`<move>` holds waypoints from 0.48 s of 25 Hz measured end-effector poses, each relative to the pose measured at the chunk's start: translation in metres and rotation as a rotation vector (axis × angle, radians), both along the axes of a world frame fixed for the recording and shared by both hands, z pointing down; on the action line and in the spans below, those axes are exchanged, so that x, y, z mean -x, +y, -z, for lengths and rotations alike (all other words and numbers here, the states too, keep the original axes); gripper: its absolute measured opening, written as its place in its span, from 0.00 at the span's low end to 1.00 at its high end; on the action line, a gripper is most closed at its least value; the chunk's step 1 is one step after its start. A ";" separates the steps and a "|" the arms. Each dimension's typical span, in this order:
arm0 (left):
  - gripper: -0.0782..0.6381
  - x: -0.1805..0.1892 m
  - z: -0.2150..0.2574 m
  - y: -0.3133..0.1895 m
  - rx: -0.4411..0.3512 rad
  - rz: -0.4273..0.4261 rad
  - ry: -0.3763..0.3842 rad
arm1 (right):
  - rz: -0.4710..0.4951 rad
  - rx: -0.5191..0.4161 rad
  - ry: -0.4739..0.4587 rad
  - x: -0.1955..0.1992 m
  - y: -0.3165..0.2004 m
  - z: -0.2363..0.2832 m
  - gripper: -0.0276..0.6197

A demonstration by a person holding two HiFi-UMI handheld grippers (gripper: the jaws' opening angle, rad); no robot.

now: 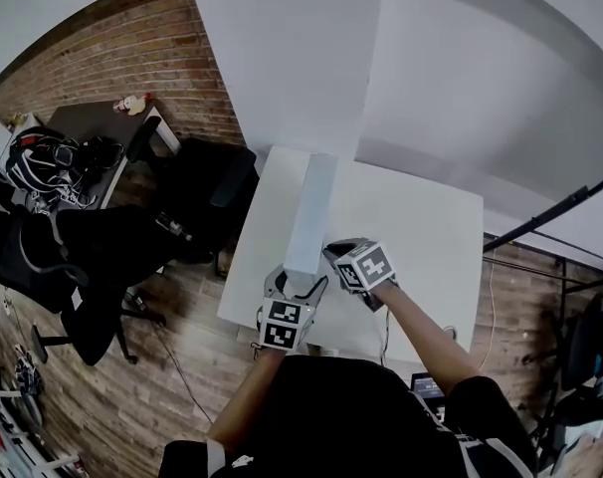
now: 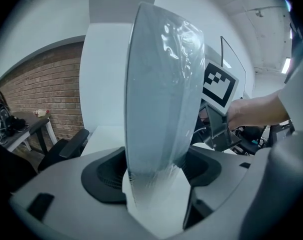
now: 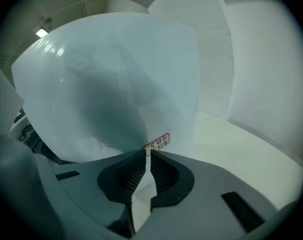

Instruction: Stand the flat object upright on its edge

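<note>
Panel (image 1: 311,207) held on edge over the table (image 1: 431,237), left gripper (image 1: 297,285) clamped across its near end, right gripper (image 3: 148,154) nipped onto its edge by the label (image 3: 157,142), likely to stop it tipping.

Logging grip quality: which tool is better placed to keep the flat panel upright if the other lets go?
Left, probably. The left tool clamps the whole thickness of the panel; the right tool only pinches a thin edge beside the sticker.
</note>
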State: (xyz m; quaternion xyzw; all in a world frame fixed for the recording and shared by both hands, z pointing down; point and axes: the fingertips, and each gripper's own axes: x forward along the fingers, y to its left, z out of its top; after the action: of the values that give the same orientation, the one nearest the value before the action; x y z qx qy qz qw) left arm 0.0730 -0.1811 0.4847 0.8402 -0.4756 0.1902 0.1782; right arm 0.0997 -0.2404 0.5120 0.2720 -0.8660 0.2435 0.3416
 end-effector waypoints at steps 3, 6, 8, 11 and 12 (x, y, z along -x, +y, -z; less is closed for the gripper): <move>0.56 0.003 -0.001 -0.014 0.003 -0.010 0.005 | -0.037 -0.001 0.011 0.002 -0.012 0.001 0.14; 0.56 0.005 -0.005 -0.029 0.007 -0.009 -0.003 | -0.064 -0.012 0.022 0.003 -0.026 0.005 0.14; 0.56 0.006 -0.007 -0.039 0.010 -0.007 -0.003 | -0.076 -0.022 0.019 0.006 -0.036 0.008 0.14; 0.56 0.006 -0.007 -0.051 0.016 -0.016 0.002 | -0.122 -0.030 0.031 0.003 -0.049 0.012 0.14; 0.56 0.005 -0.006 -0.056 0.016 -0.020 0.005 | -0.136 -0.032 0.034 0.002 -0.053 0.012 0.14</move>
State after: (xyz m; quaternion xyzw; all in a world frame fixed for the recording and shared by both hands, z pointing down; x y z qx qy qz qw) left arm 0.0677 -0.2367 0.4910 0.8440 -0.4650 0.1938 0.1841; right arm 0.0982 -0.2932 0.4995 0.3399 -0.8434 0.2476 0.3344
